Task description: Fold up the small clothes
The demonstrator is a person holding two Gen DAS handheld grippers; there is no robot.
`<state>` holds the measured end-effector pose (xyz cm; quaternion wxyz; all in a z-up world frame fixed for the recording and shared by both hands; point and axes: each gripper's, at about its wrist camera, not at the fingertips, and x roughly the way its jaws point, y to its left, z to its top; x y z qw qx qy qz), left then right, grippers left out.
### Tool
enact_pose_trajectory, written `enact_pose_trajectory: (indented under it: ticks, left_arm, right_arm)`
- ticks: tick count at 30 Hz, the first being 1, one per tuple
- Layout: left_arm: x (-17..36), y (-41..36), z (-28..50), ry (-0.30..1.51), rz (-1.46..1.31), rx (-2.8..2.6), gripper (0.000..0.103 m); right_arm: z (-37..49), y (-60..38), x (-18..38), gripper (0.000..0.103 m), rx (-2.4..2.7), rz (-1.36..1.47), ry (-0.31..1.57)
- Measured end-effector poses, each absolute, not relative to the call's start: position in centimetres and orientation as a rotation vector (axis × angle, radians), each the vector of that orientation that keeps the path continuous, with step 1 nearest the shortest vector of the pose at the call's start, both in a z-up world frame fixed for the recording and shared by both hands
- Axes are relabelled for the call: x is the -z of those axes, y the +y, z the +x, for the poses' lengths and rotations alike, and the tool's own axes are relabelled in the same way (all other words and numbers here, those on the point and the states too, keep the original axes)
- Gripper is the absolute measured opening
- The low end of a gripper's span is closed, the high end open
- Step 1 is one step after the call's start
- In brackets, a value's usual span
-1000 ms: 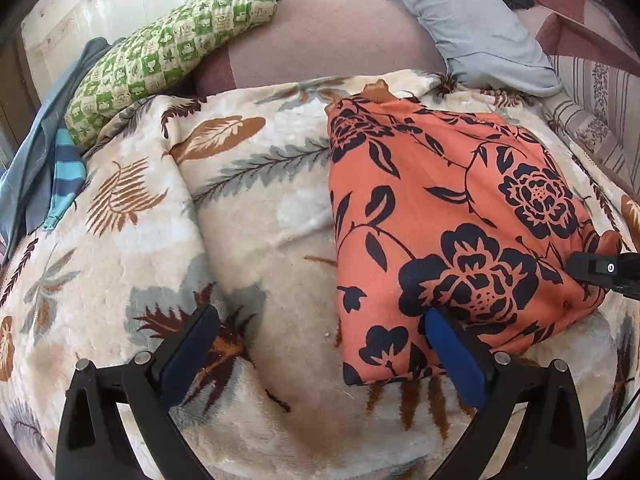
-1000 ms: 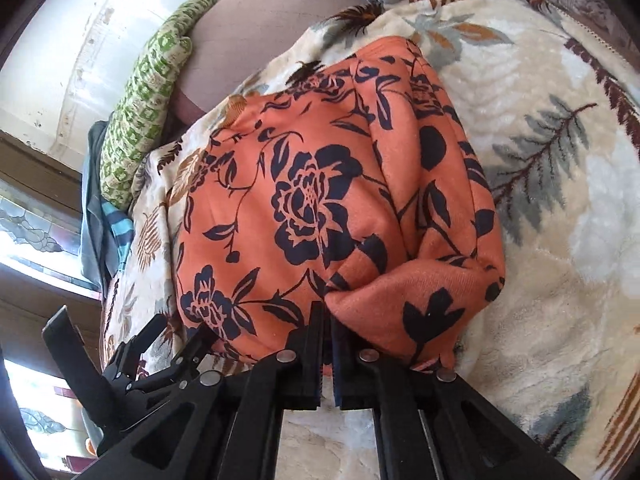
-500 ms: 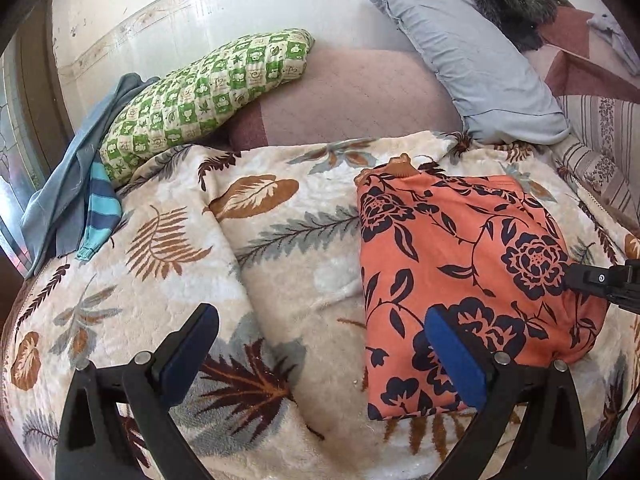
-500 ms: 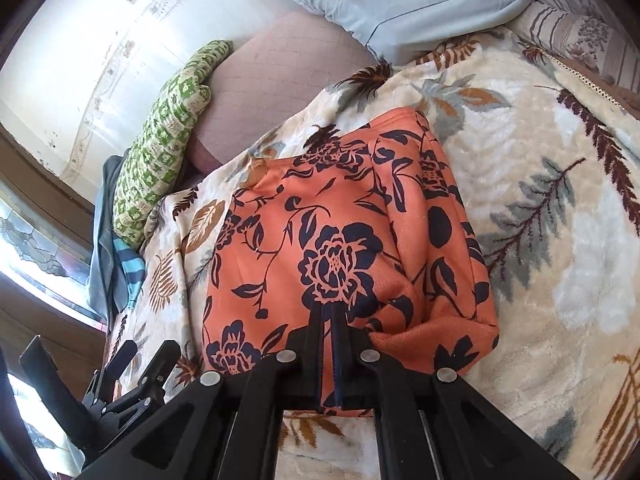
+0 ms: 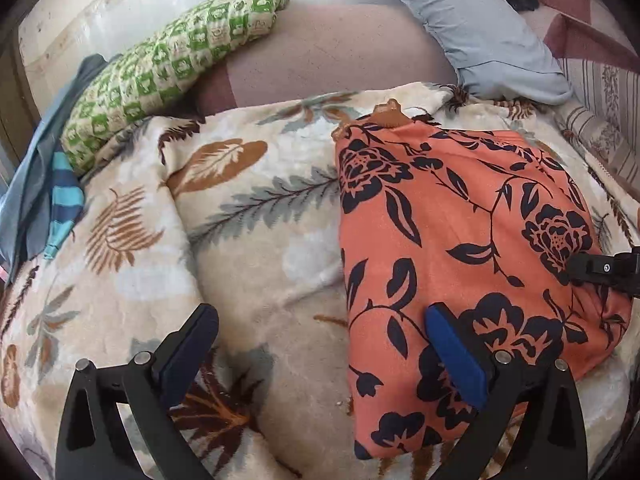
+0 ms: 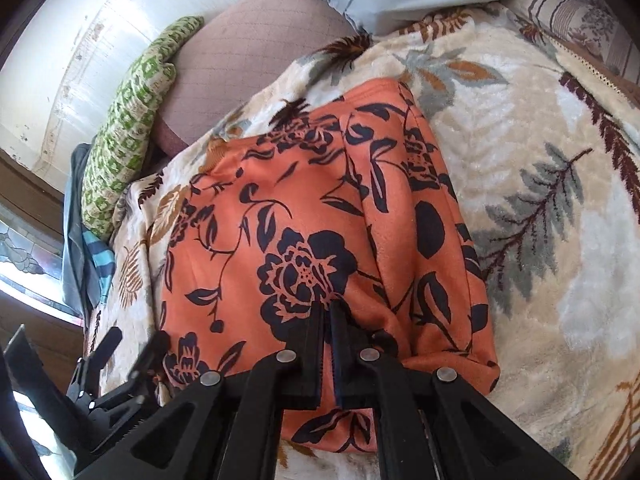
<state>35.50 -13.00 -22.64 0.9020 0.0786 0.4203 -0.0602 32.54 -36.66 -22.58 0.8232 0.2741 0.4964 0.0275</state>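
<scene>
I see the leaf-print blanket (image 5: 256, 240) spread over the bed, with the orange floral garment (image 5: 460, 248) lying folded on its right half. A green checked pillow (image 5: 168, 68) and a grey pillow (image 5: 480, 28) sit beyond it by the wall. My left gripper (image 5: 320, 344) is wide open and empty, its right finger over the garment's near edge. My right gripper (image 6: 326, 328) is closed tight, and I cannot tell whether it pinches the cloth.

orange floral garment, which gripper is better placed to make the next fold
Right. The right gripper is shut on the orange floral garment; the left gripper is open, holding nothing, straddling its edge.
</scene>
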Motion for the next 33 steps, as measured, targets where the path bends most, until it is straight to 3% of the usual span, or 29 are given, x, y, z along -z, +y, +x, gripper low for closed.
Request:
enact_pose_trajectory:
  ticks: [8, 14, 15, 16, 17, 18, 19, 33]
  left_arm:
    - [20.4, -11.6, 36.4, 0.813, 0.047, 0.213, 0.103]
    - [21.2, -10.0, 38.0, 0.891, -0.174, 0.341, 0.103]
    - [21.4, -10.1, 38.1, 0.905, -0.192, 0.345, 0.103]
    - [21.6, -10.2, 38.2, 0.912, -0.202, 0.346, 0.103]
    - [21.7, -10.3, 38.1, 0.911, -0.204, 0.346, 0.103]
    - [21.7, -10.6, 38.0, 0.906, -0.192, 0.341, 0.103]
    - [21.7, -10.9, 37.9, 0.901, -0.169, 0.331, 0.103]
    - [23.1, -12.3, 40.1, 1.021, -0.194, 0.391, 0.103]
  right_arm:
    - [32.9, -39.3, 20.8, 0.005, -0.1, 0.67, 0.948]
    - [31.8, -41.9, 19.1, 0.009, -0.055, 0.706, 0.841]
    - [31.7, -42.5, 19.2, 0.014, -0.052, 0.725, 0.838]
    - [31.6, -43.0, 19.2, 0.03, -0.045, 0.747, 0.836]
    - [31.3, -43.4, 19.3, 0.056, -0.037, 0.772, 0.827]
    - [31.0, -43.9, 19.4, 0.07, -0.022, 0.794, 0.806]
    - [30.7, -44.2, 19.3, 0.077, -0.001, 0.802, 0.788]
    - [32.1, -45.1, 22.7, 0.077, -0.013, 0.837, 0.931]
